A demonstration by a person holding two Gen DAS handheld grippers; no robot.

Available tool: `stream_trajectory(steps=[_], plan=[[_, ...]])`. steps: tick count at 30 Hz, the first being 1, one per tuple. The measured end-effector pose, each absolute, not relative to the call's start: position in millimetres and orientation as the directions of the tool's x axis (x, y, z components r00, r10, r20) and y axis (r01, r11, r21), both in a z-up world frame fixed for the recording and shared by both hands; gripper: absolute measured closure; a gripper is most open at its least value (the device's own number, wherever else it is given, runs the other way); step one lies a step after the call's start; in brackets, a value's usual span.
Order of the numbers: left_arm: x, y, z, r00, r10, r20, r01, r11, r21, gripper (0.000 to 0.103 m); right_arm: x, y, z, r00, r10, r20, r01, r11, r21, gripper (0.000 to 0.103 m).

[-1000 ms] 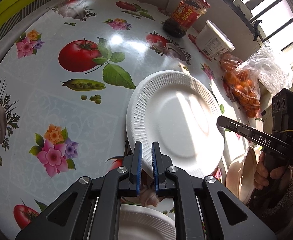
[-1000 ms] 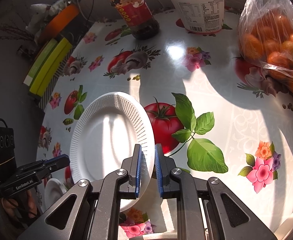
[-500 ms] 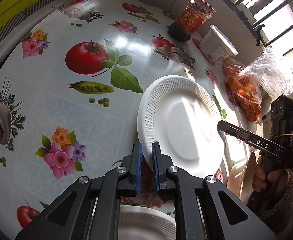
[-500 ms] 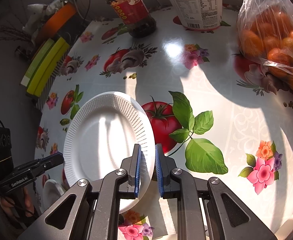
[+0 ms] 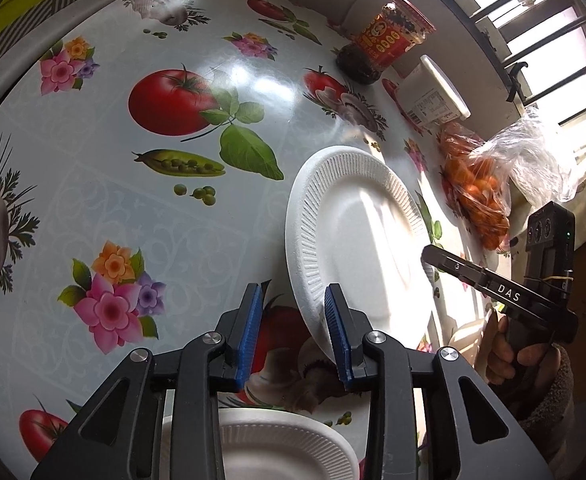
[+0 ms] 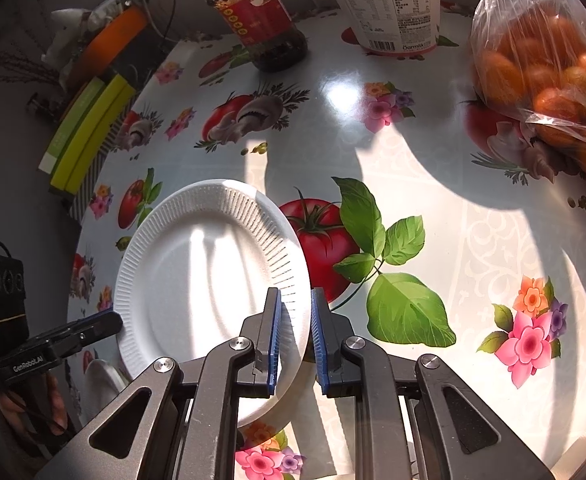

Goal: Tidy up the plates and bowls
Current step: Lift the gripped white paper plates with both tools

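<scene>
My left gripper (image 5: 295, 334) has just been opening its jaws, which a second ago were pinched on the plate (image 5: 357, 244); the rim now sits loose between the blue pads, nearer the right one. My right gripper (image 6: 296, 338) is clamped on the far rim at three o'clock, so the plate hangs tilted above the bench (image 5: 141, 208) on that one grip. Risk: foam flexes, and one thin-edge pinch may let it swing or slip. Pulling my left out carelessly could snag the rim. Another plate (image 5: 277, 456) waits below at six o'clock.
</scene>
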State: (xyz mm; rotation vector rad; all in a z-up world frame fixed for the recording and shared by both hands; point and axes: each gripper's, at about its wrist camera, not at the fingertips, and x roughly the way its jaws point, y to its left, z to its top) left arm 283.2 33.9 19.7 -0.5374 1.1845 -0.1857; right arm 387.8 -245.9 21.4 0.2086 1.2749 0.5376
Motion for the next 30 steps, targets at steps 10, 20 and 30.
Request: stream_trajectory(steps=[10, 20, 30], plan=[[284.7, 28.7, 22.6, 0.387, -0.402, -0.83, -0.131, 0.867, -0.481, 0.077, 387.8, -245.7, 20.8, 0.19, 0.488, -0.852, -0.268, 0.861, 0.433, 0.088], [285.3, 23.6, 22.7, 0.39, -0.389, -0.834, -0.119, 0.877, -0.465, 0.086, 388.1, -246.0, 21.1, 0.191, 0.487, -0.852, -0.268, 0.861, 0.432, 0.088], [279.8, 30.8, 24.9, 0.397, -0.382, -0.835, -0.13, 0.877, -0.463, 0.086, 383.1, -241.5, 29.5, 0.199, 0.488, -0.85, -0.283, 0.859, 0.427, 0.088]])
